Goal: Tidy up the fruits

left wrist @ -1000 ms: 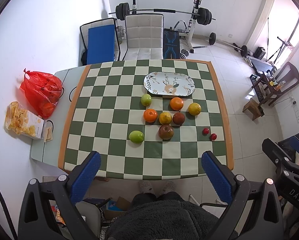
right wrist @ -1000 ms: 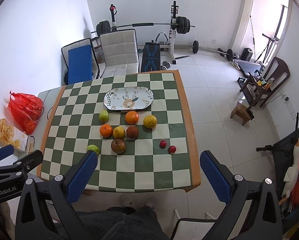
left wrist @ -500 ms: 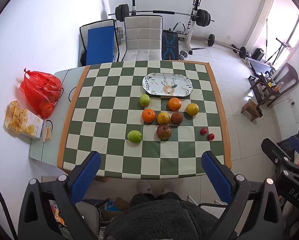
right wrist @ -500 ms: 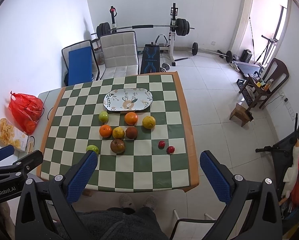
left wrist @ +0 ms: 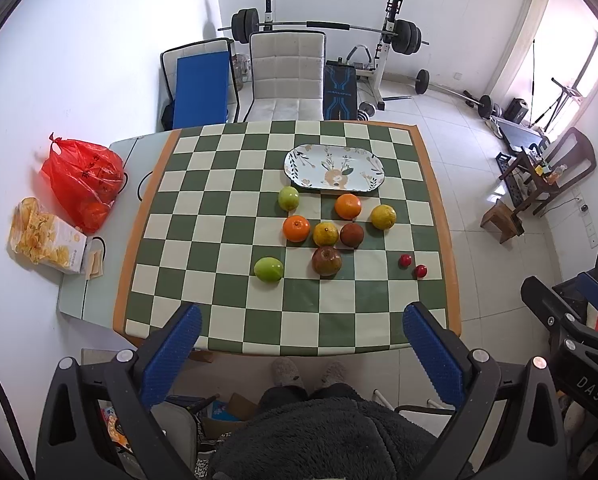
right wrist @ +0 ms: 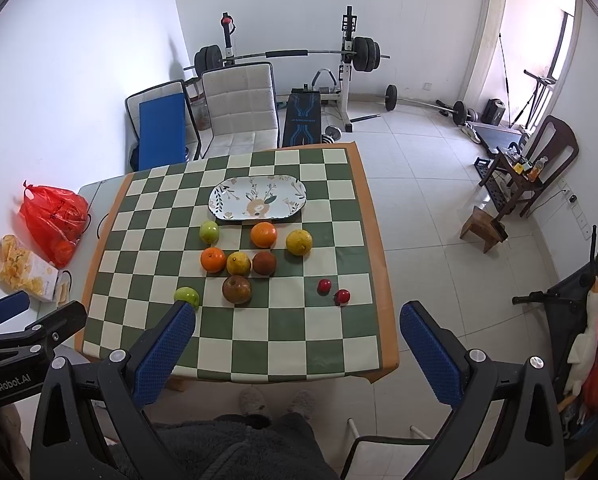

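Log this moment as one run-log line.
left gripper: open, empty | right gripper: open, empty | plate: empty | fruits: loose on table, none moved

Ten loose fruits lie clustered before an empty oval plate.

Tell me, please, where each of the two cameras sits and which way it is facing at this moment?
Left wrist: on the left tongs, high above the table's near edge, looking down at the checkered table; open blue fingers, dark fleece lap and slippers show.
Right wrist: on the right tongs, held further right, same downward aim; its open fingers, the lap, and the left tongs at the left edge show.
Shared: the plate, the fruits, the red bag.
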A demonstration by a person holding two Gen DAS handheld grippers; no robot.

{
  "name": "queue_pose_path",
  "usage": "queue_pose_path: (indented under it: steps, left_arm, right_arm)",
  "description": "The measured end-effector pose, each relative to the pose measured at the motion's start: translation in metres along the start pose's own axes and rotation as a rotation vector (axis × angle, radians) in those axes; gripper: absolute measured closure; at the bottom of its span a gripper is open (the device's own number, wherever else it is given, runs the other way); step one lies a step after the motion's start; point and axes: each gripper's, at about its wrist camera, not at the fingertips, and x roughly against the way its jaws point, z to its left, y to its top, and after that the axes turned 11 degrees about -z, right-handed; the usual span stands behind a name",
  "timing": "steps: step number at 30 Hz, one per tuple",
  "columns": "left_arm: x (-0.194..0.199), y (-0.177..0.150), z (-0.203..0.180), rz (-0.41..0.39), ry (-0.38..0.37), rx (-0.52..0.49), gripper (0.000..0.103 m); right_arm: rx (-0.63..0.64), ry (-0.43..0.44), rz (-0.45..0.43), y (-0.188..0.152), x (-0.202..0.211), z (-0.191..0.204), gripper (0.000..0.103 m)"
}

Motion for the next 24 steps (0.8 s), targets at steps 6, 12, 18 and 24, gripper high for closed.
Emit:
queue_pose_path:
  steps: [6, 12, 18, 24]
  left_arm:
    - [0.000, -0.002, 0.001, 0.000, -0.003, 0.001, 0.000]
    - [-0.004, 0.016, -0.007, -0.030, 0.044, 0.025, 0.000]
    - [-0.070, 0.020, 0.026, -0.038, 0.212, 0.037, 0.000]
    - [-0.175, 0.000, 0.079, 0.141, 0.243, 0.098, 0.003]
  right_arm:
    - [0.003, 0.004, -0.001, 0.016, 0.005, 0.005, 0.000]
    - [-0.046, 0.035, -0.006, 0.024, -0.005, 0.007, 0.000]
    - [-0.106, 0.133, 0.089, 0.019, -0.091, 0.022, 0.000]
    - [-0.088, 0.183, 0.254, -0.020, -0.236, 0.062, 0.002]
